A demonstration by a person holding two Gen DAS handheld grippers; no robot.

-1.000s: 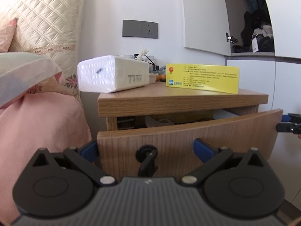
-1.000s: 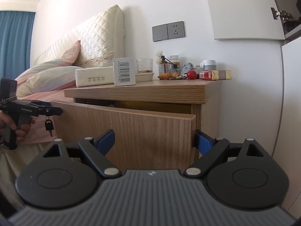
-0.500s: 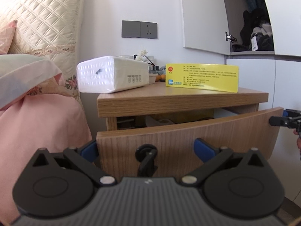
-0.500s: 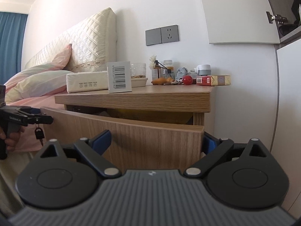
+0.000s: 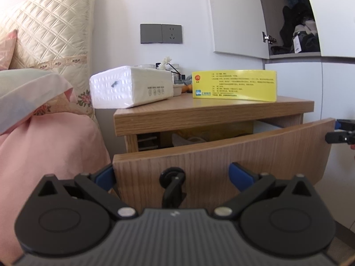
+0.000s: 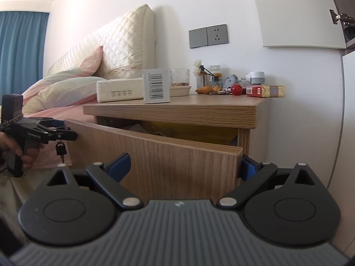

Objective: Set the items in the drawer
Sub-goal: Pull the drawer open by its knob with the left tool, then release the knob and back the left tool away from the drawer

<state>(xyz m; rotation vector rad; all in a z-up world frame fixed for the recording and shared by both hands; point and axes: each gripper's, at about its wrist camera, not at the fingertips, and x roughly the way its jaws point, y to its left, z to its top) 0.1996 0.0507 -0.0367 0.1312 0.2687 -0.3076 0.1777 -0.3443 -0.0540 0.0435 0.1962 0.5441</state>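
The wooden nightstand's drawer (image 5: 221,153) is pulled open, its front panel (image 6: 177,161) close before both grippers. My left gripper (image 5: 173,175) is open, its blue pads at either side of the panel's left corner; a small black padlock (image 5: 174,184) hangs in front of it. From the right wrist view the left gripper (image 6: 66,135) sits at the panel's left end with the padlock (image 6: 60,149) dangling under it. My right gripper (image 6: 184,166) is open, its pads astride the panel's right end. A yellow box (image 5: 234,85) stands on top.
On the nightstand top (image 6: 199,103) are a white tissue pack (image 5: 131,88), a glass jar (image 6: 179,77), bottles, a red ball (image 6: 237,88) and a red-gold packet (image 6: 265,90). The bed with pink cover (image 5: 44,146) is left. An open wardrobe (image 5: 297,28) is right.
The right gripper has moved closer to the drawer's right end, so its pads now straddle the panel. The left gripper has hardly moved.
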